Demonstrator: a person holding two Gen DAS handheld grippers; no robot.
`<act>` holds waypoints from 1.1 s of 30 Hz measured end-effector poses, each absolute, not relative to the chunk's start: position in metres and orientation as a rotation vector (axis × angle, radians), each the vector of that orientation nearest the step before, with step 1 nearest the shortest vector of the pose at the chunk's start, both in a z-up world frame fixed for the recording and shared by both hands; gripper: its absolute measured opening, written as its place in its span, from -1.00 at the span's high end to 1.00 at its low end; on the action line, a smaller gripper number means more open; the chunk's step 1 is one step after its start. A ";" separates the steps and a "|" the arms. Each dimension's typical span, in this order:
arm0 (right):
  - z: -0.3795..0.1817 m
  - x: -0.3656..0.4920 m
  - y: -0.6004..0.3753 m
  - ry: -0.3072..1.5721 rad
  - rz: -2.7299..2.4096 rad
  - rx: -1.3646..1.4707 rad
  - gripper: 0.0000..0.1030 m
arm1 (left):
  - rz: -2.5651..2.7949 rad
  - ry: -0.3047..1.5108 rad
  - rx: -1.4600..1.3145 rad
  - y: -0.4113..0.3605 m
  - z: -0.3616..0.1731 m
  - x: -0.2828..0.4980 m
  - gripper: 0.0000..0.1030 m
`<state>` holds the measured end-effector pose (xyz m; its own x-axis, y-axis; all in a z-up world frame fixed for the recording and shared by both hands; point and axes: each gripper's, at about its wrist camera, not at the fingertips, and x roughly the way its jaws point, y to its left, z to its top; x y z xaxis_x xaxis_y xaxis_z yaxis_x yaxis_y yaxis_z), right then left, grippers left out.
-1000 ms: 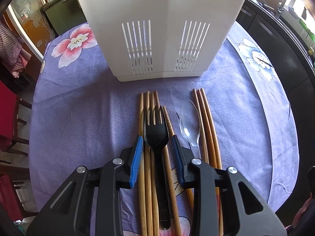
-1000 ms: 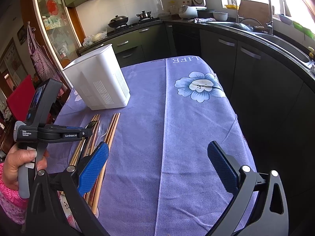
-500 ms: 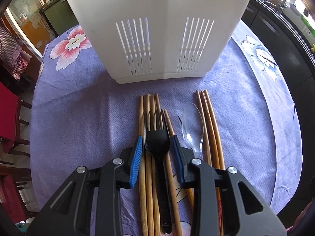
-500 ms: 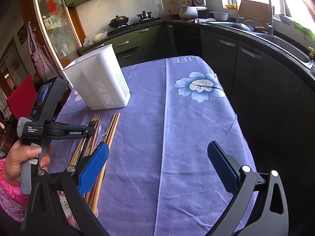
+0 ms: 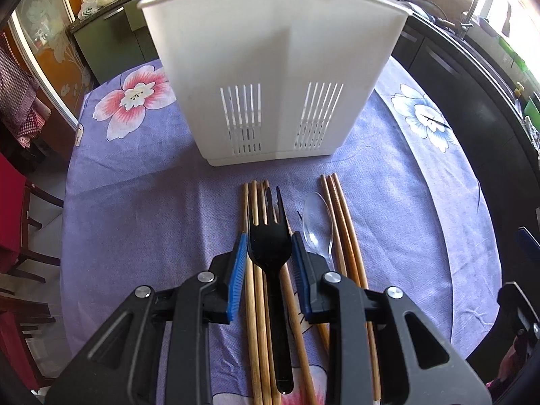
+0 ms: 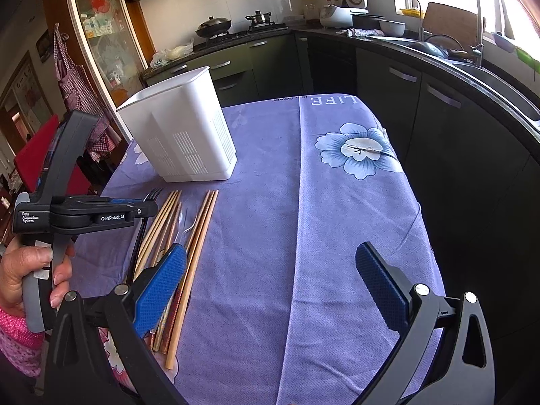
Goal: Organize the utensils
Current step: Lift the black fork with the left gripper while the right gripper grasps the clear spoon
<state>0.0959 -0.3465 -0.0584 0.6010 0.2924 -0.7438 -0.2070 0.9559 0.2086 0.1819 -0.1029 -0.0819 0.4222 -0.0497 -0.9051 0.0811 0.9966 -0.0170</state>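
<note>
A black plastic fork (image 5: pixel 275 303) is clamped at its head between the blue pads of my left gripper (image 5: pixel 269 249), tines toward the white slotted utensil holder (image 5: pixel 270 67). In the right wrist view the fork (image 6: pixel 154 194) sticks out of the left gripper (image 6: pixel 146 207) above the cloth, its handle hanging down. Under it lie wooden chopsticks (image 5: pixel 253 320). A clear plastic spoon (image 5: pixel 315 222) and more chopsticks (image 5: pixel 341 222) lie to their right. My right gripper (image 6: pixel 270 280) stands wide open over bare cloth, holding nothing.
A purple flowered tablecloth (image 6: pixel 337 236) covers the table. The white holder (image 6: pixel 182 138) stands at the far left of it. A person's hand (image 6: pixel 20 276) grips the left tool. Red chairs (image 5: pixel 10 219) stand left, dark kitchen cabinets (image 6: pixel 438 101) right.
My left gripper has risen with the fork, so the holder's top rim now shows and the chopsticks sit lower beneath it. The right gripper has stayed put.
</note>
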 end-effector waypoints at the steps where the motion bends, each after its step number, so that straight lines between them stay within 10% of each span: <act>1: -0.058 0.099 -0.341 0.889 0.302 0.093 -0.92 | -0.083 1.115 0.028 -0.100 -0.077 0.178 0.50; 13: -0.064 0.151 -0.277 1.094 0.516 0.097 -0.91 | -0.118 0.967 -0.019 -0.078 -0.025 0.142 0.50; 23: -0.096 0.168 -0.212 1.226 0.519 -0.023 0.38 | -0.103 0.888 -0.016 -0.056 0.000 0.126 0.50; 33: -0.119 0.179 -0.192 1.306 0.447 -0.081 0.65 | -0.120 0.881 -0.035 -0.045 -0.001 0.123 0.50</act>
